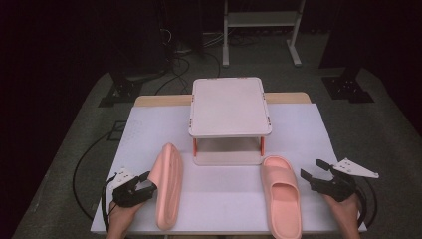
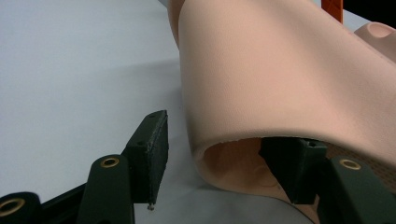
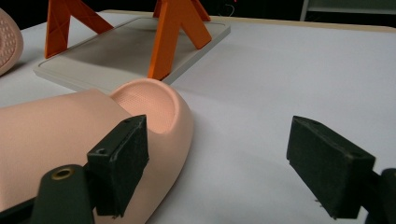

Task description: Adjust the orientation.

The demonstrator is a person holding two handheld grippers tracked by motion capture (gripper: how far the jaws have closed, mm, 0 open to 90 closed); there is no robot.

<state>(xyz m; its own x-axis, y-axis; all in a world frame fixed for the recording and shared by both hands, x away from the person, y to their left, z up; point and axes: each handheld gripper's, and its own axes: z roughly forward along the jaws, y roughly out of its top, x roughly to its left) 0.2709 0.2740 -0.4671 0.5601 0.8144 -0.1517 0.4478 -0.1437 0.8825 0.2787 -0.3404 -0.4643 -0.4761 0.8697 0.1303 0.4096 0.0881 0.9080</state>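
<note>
Behind both slippers [image 1: 168, 186] stands a two-tier rack [image 1: 229, 107], table [image 1: 149, 129] otherwise bare.

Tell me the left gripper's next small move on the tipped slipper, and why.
Probably close the left gripper the rest of the way. One jaw already sits inside the strap of the left slipper, which lies on its side; the other jaw stands just outside the strap with a gap showing, so nothing is clamped yet. The right gripper waits open beside the upright slipper.

Looks like a lab setup: dark curtains, floor cables [image 1: 174, 67] beyond the hand-held gripper [image 1: 144, 182], white-covered surface [image 1: 149, 134].
</note>
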